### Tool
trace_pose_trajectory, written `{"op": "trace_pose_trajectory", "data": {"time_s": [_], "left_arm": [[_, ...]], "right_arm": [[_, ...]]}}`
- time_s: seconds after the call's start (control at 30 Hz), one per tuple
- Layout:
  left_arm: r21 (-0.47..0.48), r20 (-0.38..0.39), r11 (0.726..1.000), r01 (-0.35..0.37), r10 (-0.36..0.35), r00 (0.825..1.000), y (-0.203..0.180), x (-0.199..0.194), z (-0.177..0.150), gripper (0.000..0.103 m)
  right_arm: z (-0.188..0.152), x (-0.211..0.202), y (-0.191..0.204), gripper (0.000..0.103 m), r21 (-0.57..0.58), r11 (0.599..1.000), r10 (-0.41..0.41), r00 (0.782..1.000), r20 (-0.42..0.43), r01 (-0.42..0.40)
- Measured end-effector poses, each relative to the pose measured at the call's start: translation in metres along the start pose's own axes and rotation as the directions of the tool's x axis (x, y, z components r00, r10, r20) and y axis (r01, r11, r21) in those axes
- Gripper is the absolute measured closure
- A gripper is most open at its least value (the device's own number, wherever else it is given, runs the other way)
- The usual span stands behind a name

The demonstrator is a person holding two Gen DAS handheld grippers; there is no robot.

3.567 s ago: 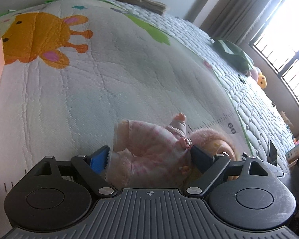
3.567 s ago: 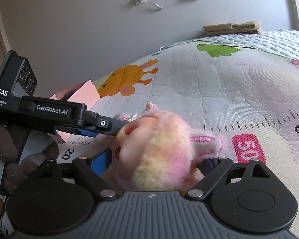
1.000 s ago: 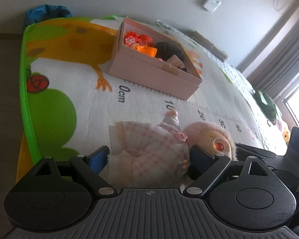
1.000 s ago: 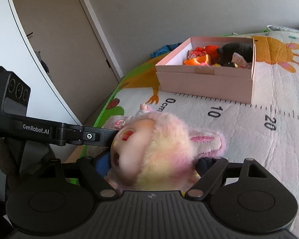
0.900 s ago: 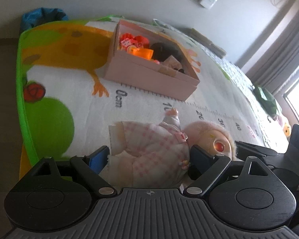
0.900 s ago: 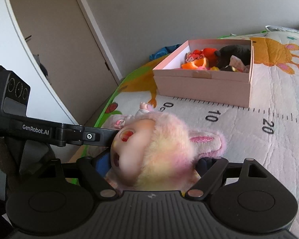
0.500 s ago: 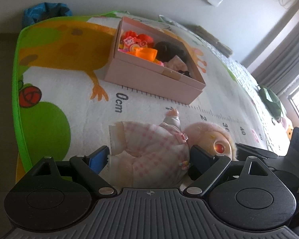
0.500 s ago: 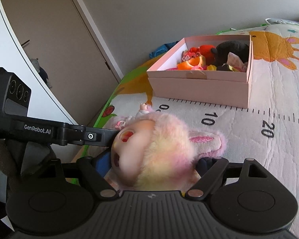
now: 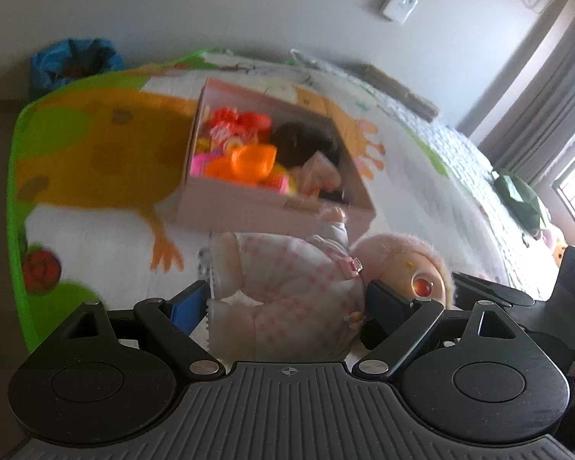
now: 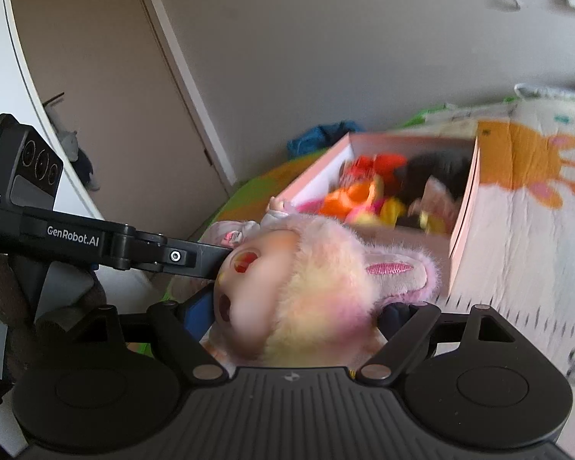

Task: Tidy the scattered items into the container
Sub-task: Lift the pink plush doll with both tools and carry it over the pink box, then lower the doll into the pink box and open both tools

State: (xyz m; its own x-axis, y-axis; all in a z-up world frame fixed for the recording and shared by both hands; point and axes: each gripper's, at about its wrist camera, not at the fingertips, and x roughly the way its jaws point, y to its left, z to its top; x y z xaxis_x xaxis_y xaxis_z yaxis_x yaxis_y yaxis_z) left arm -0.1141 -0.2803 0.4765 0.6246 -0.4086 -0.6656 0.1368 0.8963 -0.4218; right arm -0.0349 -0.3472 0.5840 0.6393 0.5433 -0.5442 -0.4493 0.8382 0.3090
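A doll in a pink checked outfit with a furry pink-and-yellow hood is held by both grippers above the play mat. My left gripper [image 9: 287, 303] is shut on the doll's body [image 9: 287, 287]. My right gripper [image 10: 299, 314] is shut on the doll's head [image 10: 306, 287]. The open pink box [image 9: 249, 203] lies just beyond the doll, and it holds orange, red and yellow toys and a dark plush. In the right wrist view the box [image 10: 464, 207] is close ahead, and the doll's hand reaches its near rim.
The box sits on a play mat [image 9: 96, 230] with a giraffe print and a green edge. A blue bundle [image 9: 73, 61] lies by the wall past the mat. A door [image 10: 107, 115] stands left. A green item [image 9: 521, 199] lies far right by the window.
Both grippers have carried the doll toward the pink box, which now looks larger and closer, just past the doll. The grip on the doll is unchanged.
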Motion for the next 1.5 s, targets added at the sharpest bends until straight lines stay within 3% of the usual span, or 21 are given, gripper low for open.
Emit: {"op": "trace_pose_trajectory", "data": {"time_s": [0.33, 0.47, 0.87, 1.07, 1.17, 1.33, 1.5], "left_arm": [[0.077, 0.17, 0.996, 0.038, -0.051, 0.984, -0.02, 0.01, 0.072, 0.01], [0.042, 0.157, 0.998, 0.053, -0.059, 0.986, -0.01, 0.032, 0.097, 0.01], [0.034, 0.116, 0.999, -0.022, 0.018, 0.993, 0.016, 0.087, 0.138, 0.009], [0.026, 0.116, 0.999, -0.026, 0.023, 0.993, 0.028, 0.102, 0.147, 0.008], [0.001, 0.131, 1.0, -0.026, 0.025, 0.991, 0.035, 0.101, 0.15, 0.008], [-0.015, 0.139, 0.999, -0.037, 0.038, 0.99, 0.044, 0.095, 0.145, 0.008], [0.001, 0.15, 1.0, 0.028, -0.028, 0.988, 0.051, 0.076, 0.125, 0.006]], "right_arm": [[0.058, 0.01, -0.023, 0.018, -0.005, 0.996, -0.084, 0.978, 0.19, 0.087], [0.071, 0.03, -0.035, 0.018, 0.035, 0.995, -0.096, 0.975, 0.2, 0.091], [0.087, 0.09, -0.063, 0.017, 0.075, 0.989, -0.137, 0.974, 0.18, 0.126], [0.093, 0.107, -0.076, 0.009, 0.058, 0.985, -0.167, 0.97, 0.174, 0.16], [0.094, 0.101, -0.08, 0.005, 0.02, 0.97, -0.241, 0.945, 0.221, 0.243], [0.09, 0.08, -0.094, 0.0, 0.042, 0.955, -0.292, 0.918, 0.269, 0.292], [0.073, 0.062, -0.096, 0.0, 0.013, 0.953, -0.298, 0.924, 0.239, 0.304]]}}
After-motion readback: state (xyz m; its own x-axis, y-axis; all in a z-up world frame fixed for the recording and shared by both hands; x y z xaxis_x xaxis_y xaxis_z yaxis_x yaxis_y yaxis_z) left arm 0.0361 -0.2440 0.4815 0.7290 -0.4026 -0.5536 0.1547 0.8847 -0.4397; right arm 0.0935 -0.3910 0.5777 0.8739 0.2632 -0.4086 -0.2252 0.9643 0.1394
